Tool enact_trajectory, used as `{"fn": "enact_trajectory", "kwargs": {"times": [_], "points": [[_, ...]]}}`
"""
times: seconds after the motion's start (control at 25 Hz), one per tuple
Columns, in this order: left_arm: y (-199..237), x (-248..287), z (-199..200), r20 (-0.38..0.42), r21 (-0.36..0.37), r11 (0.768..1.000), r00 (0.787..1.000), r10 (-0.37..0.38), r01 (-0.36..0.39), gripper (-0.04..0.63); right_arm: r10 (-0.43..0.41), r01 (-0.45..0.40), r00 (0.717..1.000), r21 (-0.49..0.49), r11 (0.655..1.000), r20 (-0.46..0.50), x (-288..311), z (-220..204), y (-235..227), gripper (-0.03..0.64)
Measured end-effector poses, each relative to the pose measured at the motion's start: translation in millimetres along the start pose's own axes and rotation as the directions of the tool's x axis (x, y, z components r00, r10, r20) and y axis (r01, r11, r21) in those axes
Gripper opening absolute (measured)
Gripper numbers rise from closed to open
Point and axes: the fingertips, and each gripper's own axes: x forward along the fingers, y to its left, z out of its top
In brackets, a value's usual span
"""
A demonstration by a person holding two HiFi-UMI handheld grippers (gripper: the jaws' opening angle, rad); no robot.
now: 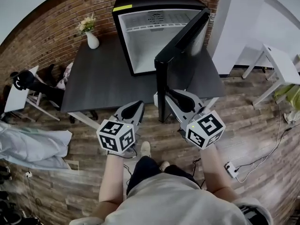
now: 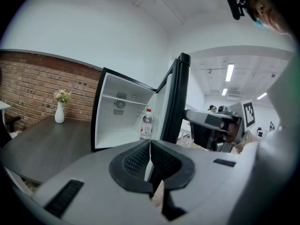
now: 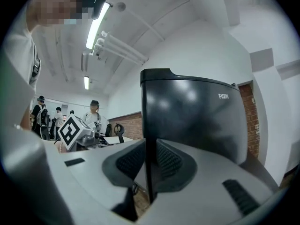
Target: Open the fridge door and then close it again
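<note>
The jaws of the right gripper (image 3: 150, 146) pinch the free edge of the fridge door (image 3: 194, 116). In the right gripper view the thin black edge runs upright between the two ribbed pads, and each pad lies against one face of it. The head view shows the same grip low on the door, near its bottom corner, with this gripper's marker cube (image 1: 205, 129) trailing back toward the person's right hand.

The jaws of the left gripper (image 2: 150, 146) are pressed together with nothing between them. This gripper hangs in the air just to the left of the door's edge, above the front edge of the worktop (image 1: 98, 78), and touches nothing. It points toward the fridge.

The door stands wide open, swung out toward the person at roughly a right angle to the front of the fridge (image 1: 123, 36). Its outer black face is turned to the right. A water bottle (image 2: 146, 124) stands upright on the inside of the door. The fridge cavity is white inside, and no contents can be seen on its wire shelf.

The black fridge sits at the back right of the dark worktop, against the brick wall (image 1: 56, 27). A white vase (image 1: 92, 40) with flowers stands on the worktop to the fridge's left, well apart from it. The floor (image 1: 253, 125) below is wooden planks.
</note>
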Motion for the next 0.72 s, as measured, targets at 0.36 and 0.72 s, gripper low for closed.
{"fn": "enact_trajectory", "kwargs": {"times": [0.36,0.72], "points": [[40.0,3.1,7.7,0.009,-0.003,0.999,0.999,0.043,-0.043,0.008,0.005,-0.006,0.999,0.04,0.999,0.035,48.5,-4.6,-2.0,0.012],[102.8,15.8,29.9,0.019,-0.023,0.999,0.999,0.049,-0.049,0.008,0.0,-0.002,1.0,0.051,0.999,0.03,121.7,-1.2,-8.0,0.0]]}}
